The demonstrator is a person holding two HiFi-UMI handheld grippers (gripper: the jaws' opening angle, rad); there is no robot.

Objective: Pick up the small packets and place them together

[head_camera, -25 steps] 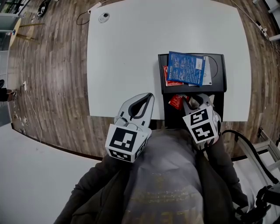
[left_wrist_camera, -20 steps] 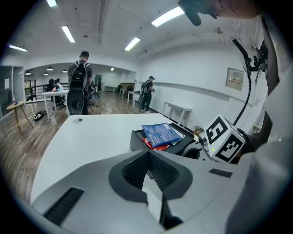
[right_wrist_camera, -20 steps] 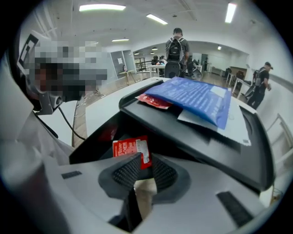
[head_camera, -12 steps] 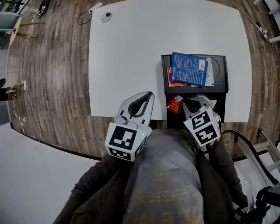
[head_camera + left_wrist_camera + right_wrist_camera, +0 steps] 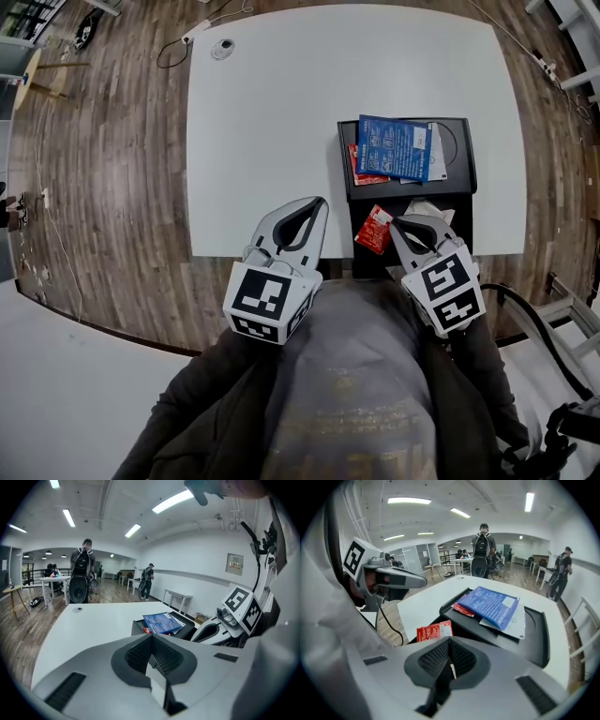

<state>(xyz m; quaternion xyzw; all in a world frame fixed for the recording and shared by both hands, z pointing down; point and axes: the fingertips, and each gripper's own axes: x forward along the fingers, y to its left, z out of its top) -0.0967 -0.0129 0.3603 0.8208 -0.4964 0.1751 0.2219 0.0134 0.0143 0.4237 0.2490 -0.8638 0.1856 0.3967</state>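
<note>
Right gripper (image 5: 394,225) has its jaws pressed together on one edge of a small red packet (image 5: 376,229); the jaws have just been closing on it. Most of the packet sticks out free beyond the tips. Left gripper (image 5: 319,202) is also closed, with nothing between its jaws. It hovers over the near edge of the white table (image 5: 272,122), I think only to wait out of the way.

On the right part of the table lies the black tray (image 5: 461,169), and it seems to be the collecting place, because the other packets already lie there in one pile at its far end. On top is the large blue packet (image 5: 394,147), placed a little crooked. Under it a white packet (image 5: 439,150) shows at the right side, and another red packet (image 5: 361,174) shows at the left side.

The held red packet hangs above the near left corner of the tray, apart from the pile. The thin edge grip looks enough for such a light thing. In my judgement the next move is to carry it forward and release it on the pile.
</note>
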